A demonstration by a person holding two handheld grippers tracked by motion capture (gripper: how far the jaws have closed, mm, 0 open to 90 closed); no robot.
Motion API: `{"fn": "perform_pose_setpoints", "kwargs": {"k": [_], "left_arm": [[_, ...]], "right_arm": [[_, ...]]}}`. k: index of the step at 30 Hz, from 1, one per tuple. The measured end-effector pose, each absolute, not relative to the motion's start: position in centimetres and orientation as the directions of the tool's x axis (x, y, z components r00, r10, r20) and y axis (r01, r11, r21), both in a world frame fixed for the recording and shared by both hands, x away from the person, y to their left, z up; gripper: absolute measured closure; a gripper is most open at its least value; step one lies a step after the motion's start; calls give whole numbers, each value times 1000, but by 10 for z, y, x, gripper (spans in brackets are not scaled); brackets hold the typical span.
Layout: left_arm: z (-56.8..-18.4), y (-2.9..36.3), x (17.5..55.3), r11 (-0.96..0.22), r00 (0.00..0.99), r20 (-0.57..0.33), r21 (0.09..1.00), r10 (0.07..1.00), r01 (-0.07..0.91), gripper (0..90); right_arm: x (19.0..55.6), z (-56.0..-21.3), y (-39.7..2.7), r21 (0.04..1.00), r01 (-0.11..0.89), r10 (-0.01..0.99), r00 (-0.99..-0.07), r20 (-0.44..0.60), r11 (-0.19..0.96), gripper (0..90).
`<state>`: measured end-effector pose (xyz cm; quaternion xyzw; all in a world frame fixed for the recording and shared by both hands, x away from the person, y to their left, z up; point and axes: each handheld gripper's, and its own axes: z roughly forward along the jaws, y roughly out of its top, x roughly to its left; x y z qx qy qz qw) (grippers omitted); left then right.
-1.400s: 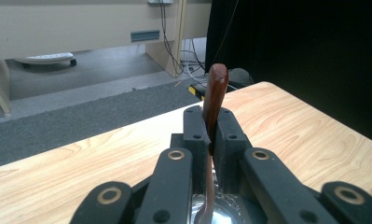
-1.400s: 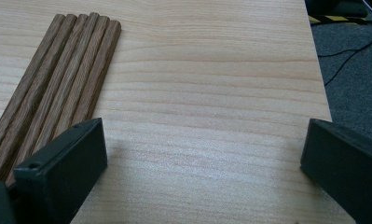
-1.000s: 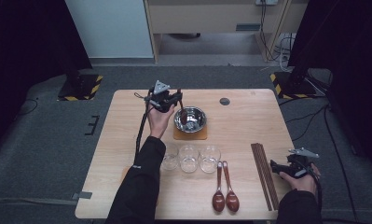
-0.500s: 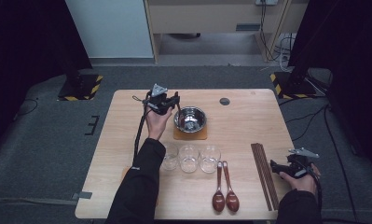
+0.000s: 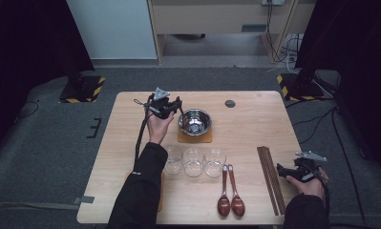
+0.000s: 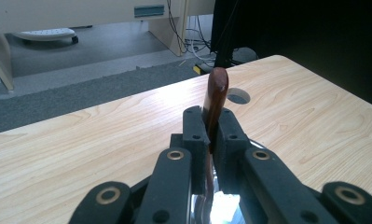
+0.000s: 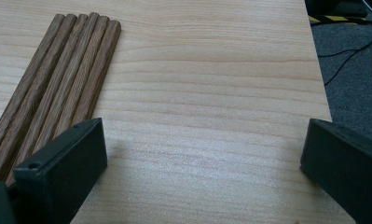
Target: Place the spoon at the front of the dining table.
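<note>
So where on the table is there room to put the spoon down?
The table is bare to the right of the metal bowl, out to the far right corner, and down the left edge beside the sleeve. It is crowded in front: three glasses, two spoons, then chopsticks. The left tongs grip the spoon beside the bowl.

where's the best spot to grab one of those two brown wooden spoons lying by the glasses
Probably the thin handle of the left brown wooden spoon, coming straight down from above. It lies flat with its bowl toward the person; the handle's far end sits close to a clear glass, so grip mid-handle.
</note>
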<state>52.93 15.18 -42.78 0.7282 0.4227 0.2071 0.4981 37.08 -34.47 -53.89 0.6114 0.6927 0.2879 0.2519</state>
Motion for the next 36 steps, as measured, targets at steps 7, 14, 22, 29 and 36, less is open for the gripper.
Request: {"fn": "perform_pose_setpoints", "kwargs": {"k": [7,14,22,29,36], "left_arm": [[-431,163,526,-145,545,-121,896,830,419,827],[-434,168,523,-145,538,-119,894,835,423,815],[-440,179,518,-152,523,-113,887,845,437,790],[-446,184,517,-160,507,-101,881,856,445,775],[-452,188,517,-168,497,-95,873,862,457,753]], "right_arm": [[371,-539,-345,707,702,992,-126,3,87,3],[371,-539,-345,707,702,992,-125,3,87,3],[371,-539,-345,707,702,992,-125,4,86,3],[371,-539,-345,706,703,992,-125,5,85,3],[371,-539,-345,707,702,992,-126,3,87,3]]}}
